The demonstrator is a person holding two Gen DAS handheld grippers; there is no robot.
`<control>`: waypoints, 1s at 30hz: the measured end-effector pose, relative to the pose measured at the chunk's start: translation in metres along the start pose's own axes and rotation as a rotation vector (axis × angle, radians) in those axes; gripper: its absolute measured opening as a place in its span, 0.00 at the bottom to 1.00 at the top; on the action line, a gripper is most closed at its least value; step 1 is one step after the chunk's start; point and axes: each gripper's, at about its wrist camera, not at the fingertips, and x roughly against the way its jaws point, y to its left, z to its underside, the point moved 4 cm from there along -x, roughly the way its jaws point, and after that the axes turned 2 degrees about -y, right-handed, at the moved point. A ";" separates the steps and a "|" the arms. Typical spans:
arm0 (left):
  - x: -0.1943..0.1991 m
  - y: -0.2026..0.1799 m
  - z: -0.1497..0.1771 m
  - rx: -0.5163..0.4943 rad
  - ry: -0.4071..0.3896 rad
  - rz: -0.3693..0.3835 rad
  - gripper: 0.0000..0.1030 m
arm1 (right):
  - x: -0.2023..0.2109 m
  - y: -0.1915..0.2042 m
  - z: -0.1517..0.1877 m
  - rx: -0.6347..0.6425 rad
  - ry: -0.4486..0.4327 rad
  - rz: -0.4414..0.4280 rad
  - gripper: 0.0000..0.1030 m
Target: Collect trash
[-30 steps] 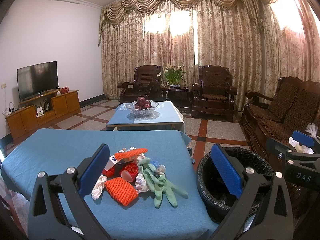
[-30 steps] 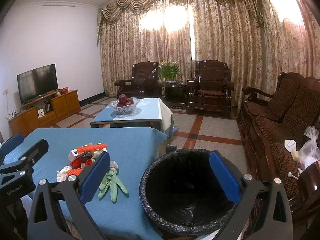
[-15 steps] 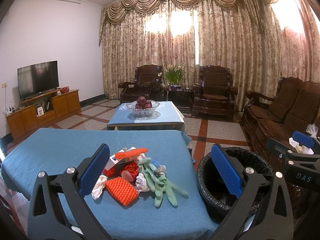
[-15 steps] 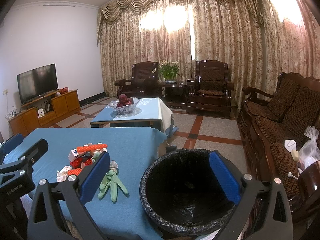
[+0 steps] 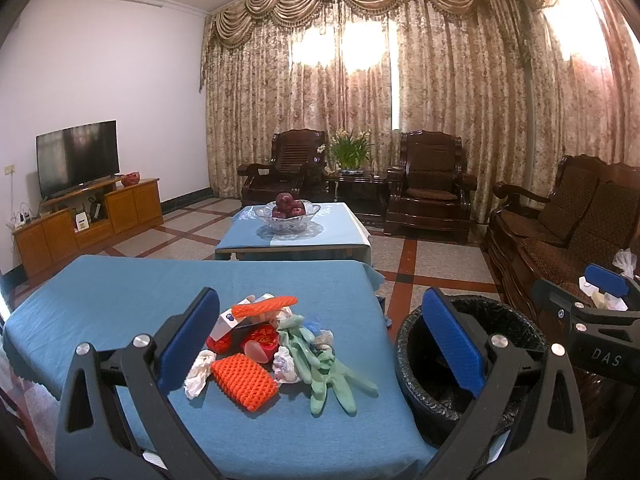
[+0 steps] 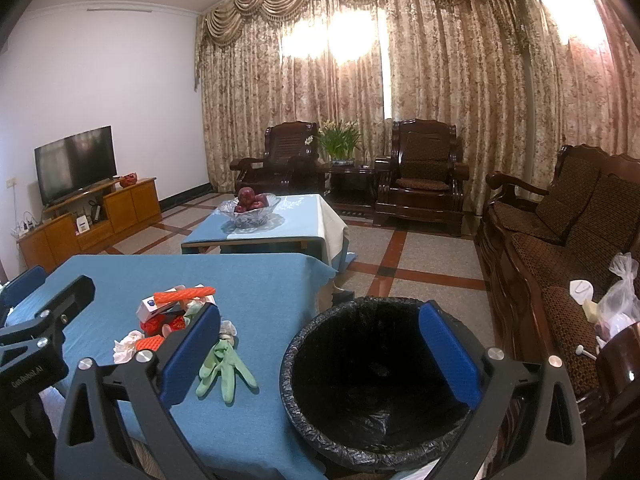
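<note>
Both tongs, left (image 5: 320, 344) and right (image 6: 320, 352), gape apart, holding nothing. Right one's finger hides part of the trash pile (image 6: 160, 320). Bumpy orange net (image 5: 244, 376), floppy green gloves (image 5: 328, 372), round black bin (image 6: 376, 380).

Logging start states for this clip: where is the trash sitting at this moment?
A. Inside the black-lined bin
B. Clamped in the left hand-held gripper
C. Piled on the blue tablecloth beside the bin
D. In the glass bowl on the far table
C: the pile of trash, with orange foam nets and green gloves, lies on the blue tablecloth, while the bin looks nearly bare inside and the left hand-held gripper is open, holding nothing.
</note>
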 end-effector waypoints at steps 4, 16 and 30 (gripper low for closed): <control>0.000 0.000 0.000 0.000 -0.001 0.000 0.95 | 0.000 0.000 0.000 0.000 0.000 0.000 0.94; -0.004 0.004 0.000 0.004 0.009 -0.009 0.95 | -0.007 0.005 0.004 -0.001 0.008 -0.004 0.94; -0.072 0.112 0.044 0.038 0.095 -0.231 0.95 | -0.077 0.066 0.048 0.065 0.045 -0.170 0.92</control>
